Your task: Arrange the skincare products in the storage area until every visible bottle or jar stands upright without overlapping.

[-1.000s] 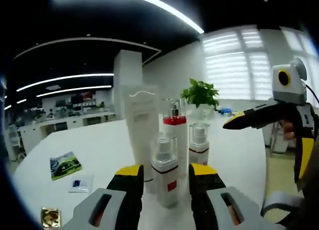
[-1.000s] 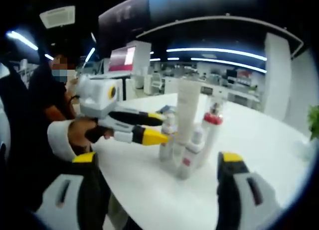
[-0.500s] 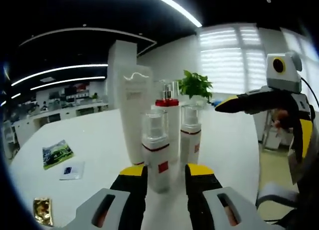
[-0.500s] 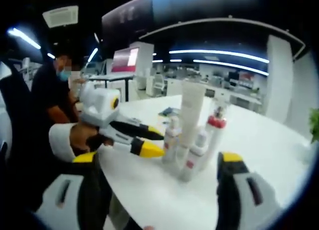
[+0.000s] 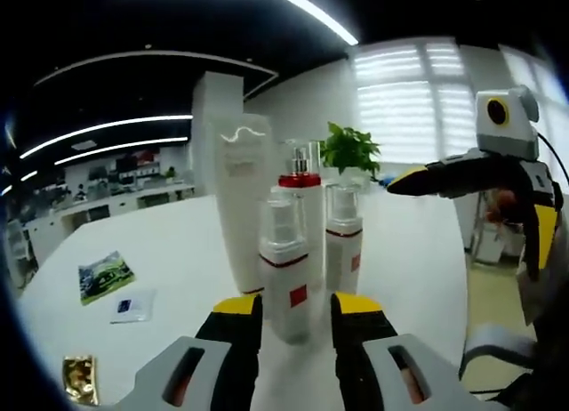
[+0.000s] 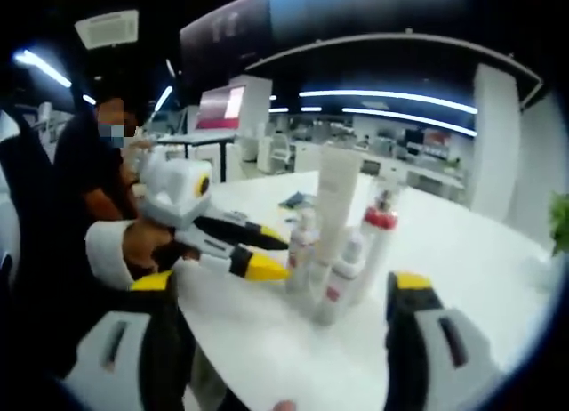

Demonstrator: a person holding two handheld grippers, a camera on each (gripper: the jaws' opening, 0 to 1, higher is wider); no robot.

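The left hand-held gripper (image 5: pixel 289 315) is open, its yellow-tipped jaws straddling the base of the small spray bottle (image 5: pixel 284 269), apparently lined up to steady or nudge it. That bottle stands upright on the white tabletop (image 5: pixel 169 260), close beside the tall tube (image 5: pixel 242 197), red-capped bottle (image 5: pixel 302 202) and pump bottle (image 5: pixel 343 242). The right hand-held gripper (image 6: pixel 280 318) hangs spread wide and empty.

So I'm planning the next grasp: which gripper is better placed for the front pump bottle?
Left. The left gripper has its open jaws either side of the front pump bottle; the right gripper sits farther back, open.
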